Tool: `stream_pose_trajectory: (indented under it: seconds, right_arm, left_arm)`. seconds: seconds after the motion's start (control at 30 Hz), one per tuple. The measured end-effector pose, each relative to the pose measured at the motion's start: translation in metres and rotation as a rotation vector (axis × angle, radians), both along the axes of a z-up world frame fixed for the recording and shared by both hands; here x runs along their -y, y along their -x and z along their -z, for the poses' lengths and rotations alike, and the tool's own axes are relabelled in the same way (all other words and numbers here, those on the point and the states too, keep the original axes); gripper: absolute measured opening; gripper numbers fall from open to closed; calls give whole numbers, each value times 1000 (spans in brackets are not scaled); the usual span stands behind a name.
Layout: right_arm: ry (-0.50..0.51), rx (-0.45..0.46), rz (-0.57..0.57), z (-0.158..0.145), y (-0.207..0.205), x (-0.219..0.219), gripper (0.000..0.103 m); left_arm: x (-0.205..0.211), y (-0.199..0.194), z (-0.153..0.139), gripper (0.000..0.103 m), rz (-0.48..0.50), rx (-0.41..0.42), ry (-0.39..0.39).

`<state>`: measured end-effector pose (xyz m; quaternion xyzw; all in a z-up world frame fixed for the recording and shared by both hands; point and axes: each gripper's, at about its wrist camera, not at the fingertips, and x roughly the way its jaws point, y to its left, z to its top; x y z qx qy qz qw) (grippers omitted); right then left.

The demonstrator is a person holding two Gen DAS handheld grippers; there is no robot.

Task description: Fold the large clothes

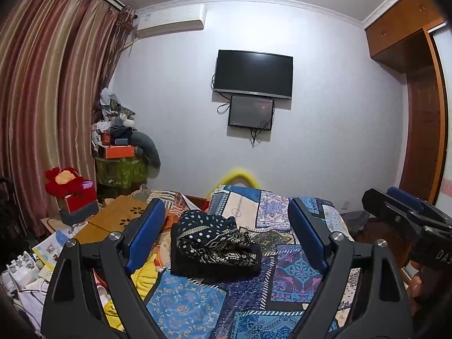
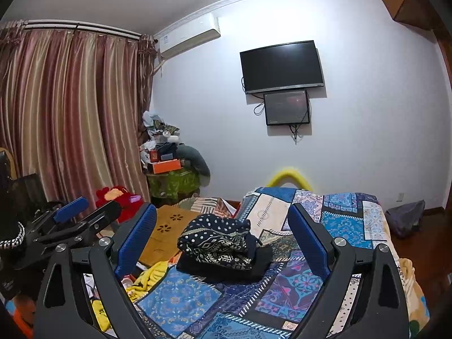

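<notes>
garment (image 1: 214,243): soft printed cloth | bedspread (image 1: 293,271): matt patchwork cloth | fingers (image 1: 147,231): textured blue pads | curtain (image 1: 42,90): glossy satin

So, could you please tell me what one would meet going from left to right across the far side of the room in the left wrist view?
Striped curtains → cluttered green stand → wall television → wooden wardrobe.
</notes>
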<state>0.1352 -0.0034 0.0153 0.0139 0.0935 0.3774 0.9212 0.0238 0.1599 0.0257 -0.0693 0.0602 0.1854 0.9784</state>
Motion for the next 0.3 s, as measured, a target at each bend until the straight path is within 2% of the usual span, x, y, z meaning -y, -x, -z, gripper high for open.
stream_pose_trajectory:
  seconds: [0.3]
  right_arm:
    - [-1, -11, 6, 1, -1, -1, 93]
  left_arm:
    - [-1, 0, 2, 89, 8, -3, 9]
